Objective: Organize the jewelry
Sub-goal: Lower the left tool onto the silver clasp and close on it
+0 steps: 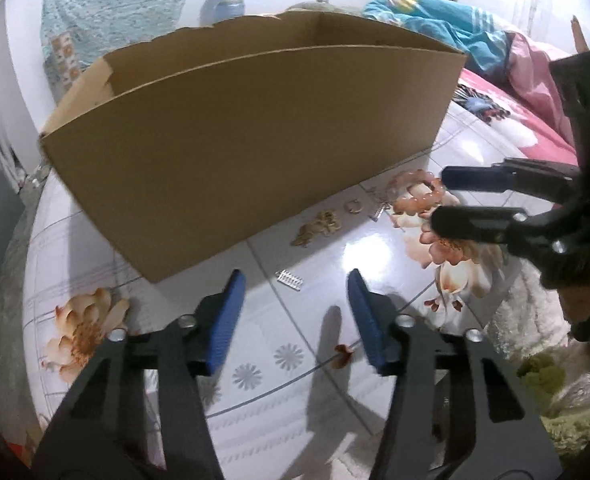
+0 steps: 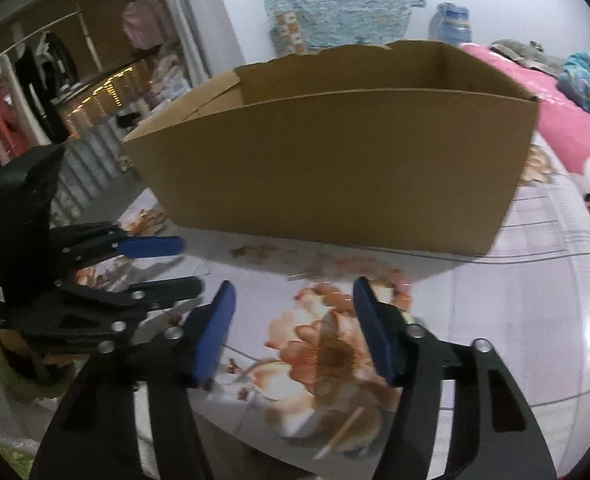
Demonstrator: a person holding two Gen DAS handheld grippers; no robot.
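A glossy white surface printed with orange flowers [image 1: 83, 328] carries everything; whether it is a bench or the floor cannot be told. Farthest left in the left wrist view stands an open cardboard box [image 1: 255, 136], tall and brown, its inside hidden from here. Just in front of its near wall the jewelry lies in a loose row: a gold-coloured cluster [image 1: 319, 229], then a small ring-like piece [image 1: 353, 206], then a small silvery piece [image 1: 376, 213], and to the right a peach beaded bracelet [image 1: 417, 194]. Nearer the camera, apart from the row, lies a small silver comb-like clip [image 1: 289, 280]. The left gripper [image 1: 295, 304] hangs above the surface just short of that clip, its jaws partly open with nothing between the blue pads. On the right, the right gripper [image 1: 443, 198] comes in from the side, its jaws also partly open and empty, the tips right at the bracelet's edge.
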